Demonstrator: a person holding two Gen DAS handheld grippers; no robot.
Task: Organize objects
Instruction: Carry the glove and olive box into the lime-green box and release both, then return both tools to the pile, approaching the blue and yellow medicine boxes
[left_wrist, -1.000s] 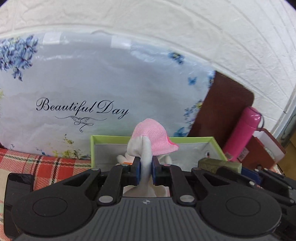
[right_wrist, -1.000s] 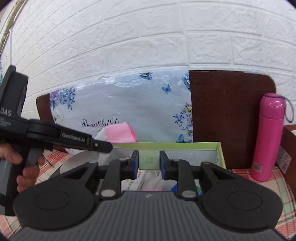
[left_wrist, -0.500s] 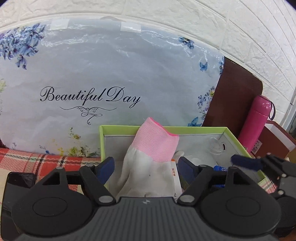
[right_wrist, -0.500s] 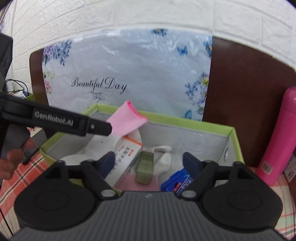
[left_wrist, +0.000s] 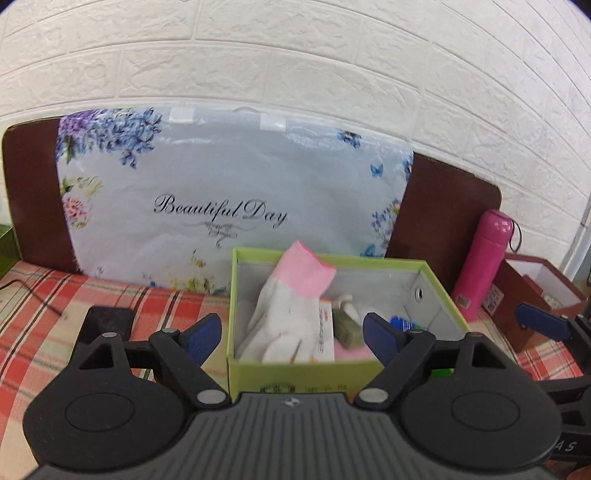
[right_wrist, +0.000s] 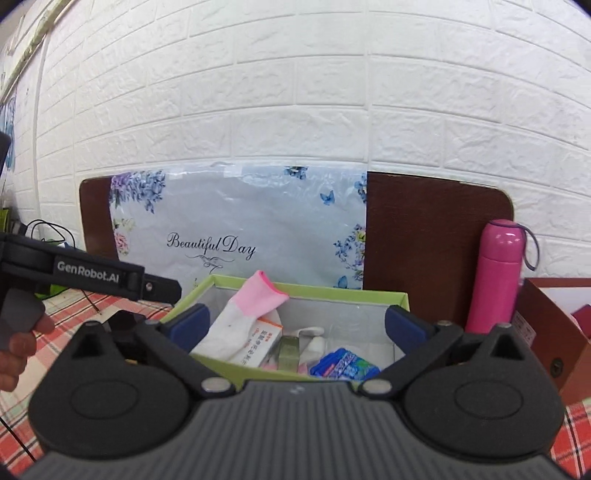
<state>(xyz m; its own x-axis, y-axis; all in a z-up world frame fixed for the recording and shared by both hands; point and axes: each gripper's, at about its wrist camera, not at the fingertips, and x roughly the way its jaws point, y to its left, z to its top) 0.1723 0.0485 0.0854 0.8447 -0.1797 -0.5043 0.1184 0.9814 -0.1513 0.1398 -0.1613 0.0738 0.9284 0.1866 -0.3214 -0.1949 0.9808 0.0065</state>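
Observation:
A green-rimmed box (left_wrist: 310, 371) (right_wrist: 325, 291) stands on the plaid tablecloth. Inside it a white glove with a pink cuff (left_wrist: 291, 310) (right_wrist: 243, 317) leans against the left wall. Beside the glove lie a small orange-and-white carton (right_wrist: 264, 341), an olive block (left_wrist: 345, 326) and a blue packet (right_wrist: 343, 365). My left gripper (left_wrist: 293, 334) is pulled back in front of the box, its jaws opening wide, nothing between the pads. My right gripper (right_wrist: 297, 326) is likewise back from the box, jaws opening, nothing held. The left gripper's body (right_wrist: 92, 277) shows at the left of the right wrist view.
A floral "Beautiful Day" bag (left_wrist: 229, 206) leans on a brown board (right_wrist: 436, 243) against the white brick wall. A pink bottle (left_wrist: 484, 262) (right_wrist: 496, 273) and a brown box (left_wrist: 539, 291) stand right of the green box. A black phone (left_wrist: 107, 323) lies at the left.
Both grippers were shut a second ago, the left one on the glove; both opened and backed away from the box. The glove now rests inside the box.

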